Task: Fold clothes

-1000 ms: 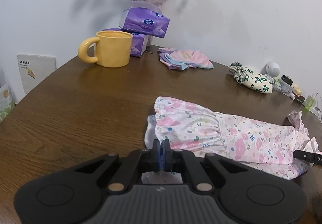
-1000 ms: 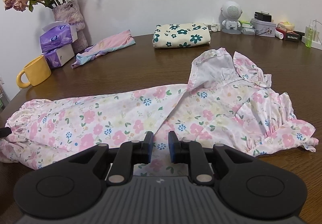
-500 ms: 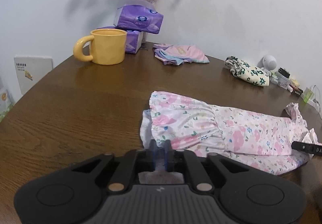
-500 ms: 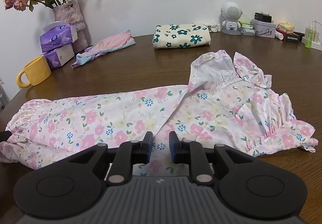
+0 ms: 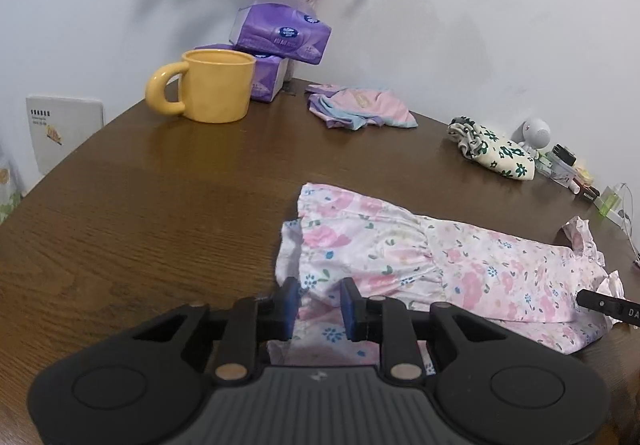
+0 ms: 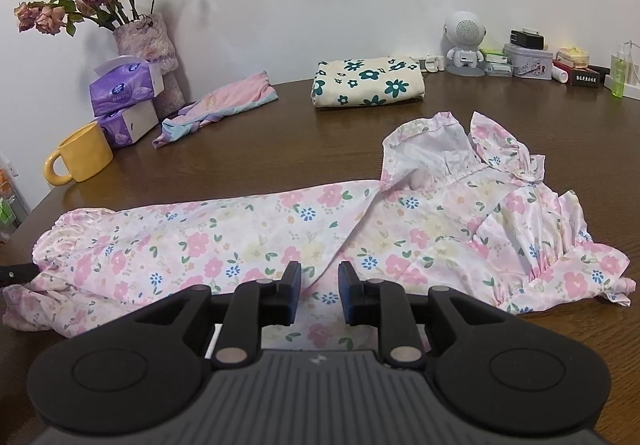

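Observation:
A pink floral dress (image 6: 280,229) lies folded lengthwise across the brown table (image 5: 140,213), its ruffled hem (image 5: 320,229) to the left and its frilled sleeves (image 6: 540,229) to the right. My left gripper (image 5: 319,300) is open over the hem end, and cloth shows between its fingers without being pinched. My right gripper (image 6: 319,288) is open just above the dress's near edge at mid-length. The right gripper's fingertip (image 5: 600,303) pokes into the left wrist view at the far right.
At the back stand a yellow mug (image 5: 212,85), purple tissue packs (image 5: 280,33) and a vase of dried roses (image 6: 144,45). A pink folded garment (image 6: 224,105) and a cream flowered bundle (image 6: 368,81) lie behind the dress. A small white speaker (image 6: 464,41) and boxes line the far right.
My left gripper opened from shut on the hem and let the cloth drop. The right gripper's fingers spread slightly wider. The dress has barely shifted.

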`<state>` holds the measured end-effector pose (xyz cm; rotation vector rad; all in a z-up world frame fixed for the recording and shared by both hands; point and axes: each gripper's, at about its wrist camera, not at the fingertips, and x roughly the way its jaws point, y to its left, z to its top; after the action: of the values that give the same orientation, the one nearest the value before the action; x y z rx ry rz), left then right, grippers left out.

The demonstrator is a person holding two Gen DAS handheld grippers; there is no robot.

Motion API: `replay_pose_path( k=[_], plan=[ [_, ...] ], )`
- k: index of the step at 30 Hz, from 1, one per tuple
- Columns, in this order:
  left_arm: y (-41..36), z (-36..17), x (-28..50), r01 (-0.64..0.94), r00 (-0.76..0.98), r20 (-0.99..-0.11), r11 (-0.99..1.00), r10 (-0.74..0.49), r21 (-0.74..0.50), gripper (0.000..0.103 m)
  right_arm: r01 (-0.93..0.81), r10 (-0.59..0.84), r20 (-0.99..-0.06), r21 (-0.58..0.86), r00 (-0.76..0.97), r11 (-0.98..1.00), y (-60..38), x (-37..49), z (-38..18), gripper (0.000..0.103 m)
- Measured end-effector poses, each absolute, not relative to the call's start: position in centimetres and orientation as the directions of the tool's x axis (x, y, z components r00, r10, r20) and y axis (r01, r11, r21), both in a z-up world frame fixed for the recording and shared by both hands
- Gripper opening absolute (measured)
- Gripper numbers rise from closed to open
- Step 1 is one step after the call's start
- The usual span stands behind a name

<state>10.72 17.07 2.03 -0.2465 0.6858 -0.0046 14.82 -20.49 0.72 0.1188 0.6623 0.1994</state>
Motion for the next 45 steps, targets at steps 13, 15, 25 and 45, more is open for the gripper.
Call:
replay_pose_path(
  k=[13,15,25,45],
  plan=[
    [14.3,7.1,11.1,0.052,0.828,-0.548,0.989,-0.119,-0.136,0.023,-0.168,0.242,-0.552,0.181,0.798,0.969,-20.1,15.4,2.8,0.02],
    [12.5,8.2,12.3,0.118,0.823,-0.549,0.989,-0.147,-0.088,0.023,-0.215,0.274,-0.551,0.17,0.788,0.962,-18.8,16.0,3.5,0.02],
    [4.5,4.6,18.8,0.331,0.709,-0.645,0.942,-0.285,-0.052,0.01,-0.337,0.328,-0.6,0.102,0.73,0.936,-11.0,20.1,3.0,0.018],
    [6.4,1.2,20.7,0.26,0.673,-0.677,0.952,-0.297,-0.159,0.005,-0.248,0.226,-0.626,0.054,0.747,0.967,-13.8,21.7,-0.1,0.017]
  ],
)
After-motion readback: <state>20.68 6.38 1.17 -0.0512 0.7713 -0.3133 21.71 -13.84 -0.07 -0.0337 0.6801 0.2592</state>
